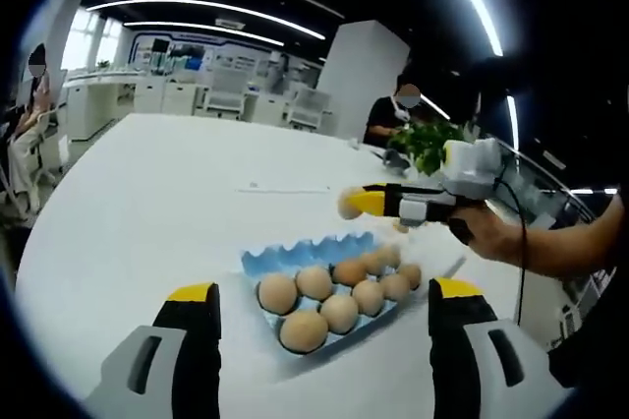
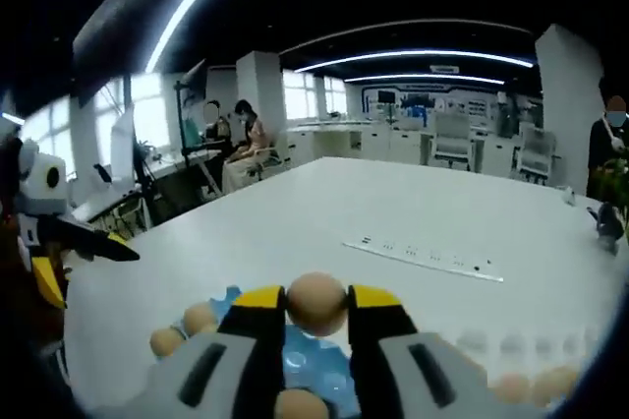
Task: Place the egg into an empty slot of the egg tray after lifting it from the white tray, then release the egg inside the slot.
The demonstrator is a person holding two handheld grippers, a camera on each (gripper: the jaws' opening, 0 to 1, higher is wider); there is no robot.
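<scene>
A blue egg tray (image 1: 257, 261) lies on the white table (image 1: 157, 212), with several brown eggs (image 1: 304, 329) in its slots. My left gripper (image 1: 324, 292) hangs over its near edge, open, with nothing between the jaws. From the right, a hand holds my right gripper (image 1: 371, 201) above the tray's far side, shut on a brown egg (image 1: 349, 203). In the right gripper view that egg (image 2: 315, 303) sits pinched between the yellow tips of the right gripper (image 2: 315, 306), above the blue tray (image 2: 307, 365). A white tray (image 2: 491, 345) with eggs (image 2: 536, 385) lies at the lower right.
A flat power strip (image 2: 423, 254) lies across the middle of the table. At the far end a person (image 1: 393, 114) sits behind a green plant (image 1: 425, 144). Other people (image 2: 246, 139) sit at desks beyond the table's left edge.
</scene>
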